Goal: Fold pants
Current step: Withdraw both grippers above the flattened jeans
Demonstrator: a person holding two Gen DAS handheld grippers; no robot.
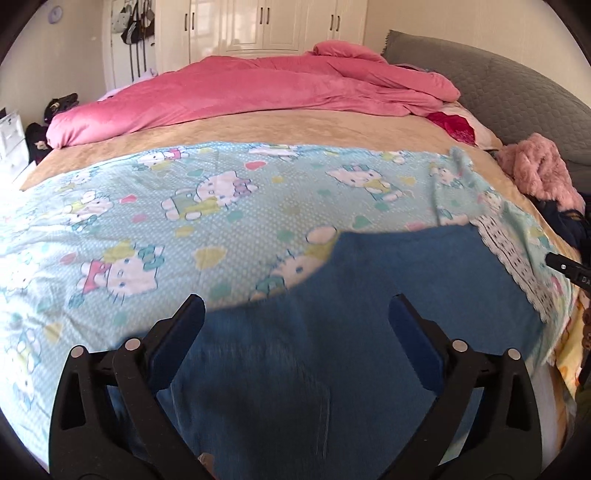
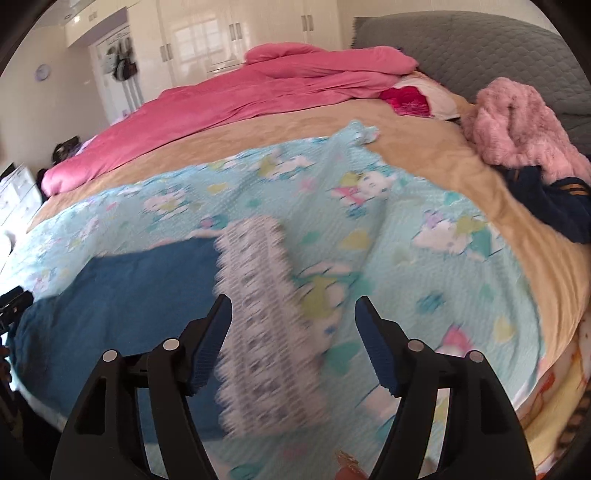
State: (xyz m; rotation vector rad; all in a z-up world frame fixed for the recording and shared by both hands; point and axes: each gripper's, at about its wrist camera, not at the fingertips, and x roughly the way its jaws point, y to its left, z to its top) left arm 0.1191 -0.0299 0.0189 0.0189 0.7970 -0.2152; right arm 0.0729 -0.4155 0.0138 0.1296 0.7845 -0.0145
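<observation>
Blue pants point(image 1: 406, 266) lie spread flat on a light-blue cartoon-cat sheet point(image 1: 184, 206) near the front edge of the bed. My left gripper point(image 1: 295, 306) hovers over the pants, open, with nothing between its fingers. In the right wrist view the pants point(image 2: 129, 295) sit at the lower left. There my right gripper point(image 2: 293, 306) is open above a turned-over strip of the sheet point(image 2: 258, 314) with a white patterned underside and lace edge. Nothing is held. The near end of the pants is hidden behind the left gripper.
A pink duvet point(image 1: 240, 92) is bunched across the far half of the bed. A grey padded headboard point(image 2: 480, 44) stands at the right. A fluffy pink garment point(image 2: 517, 125) and a dark navy one point(image 2: 554, 199) lie by the right edge. White wardrobes point(image 1: 258, 22) line the back wall.
</observation>
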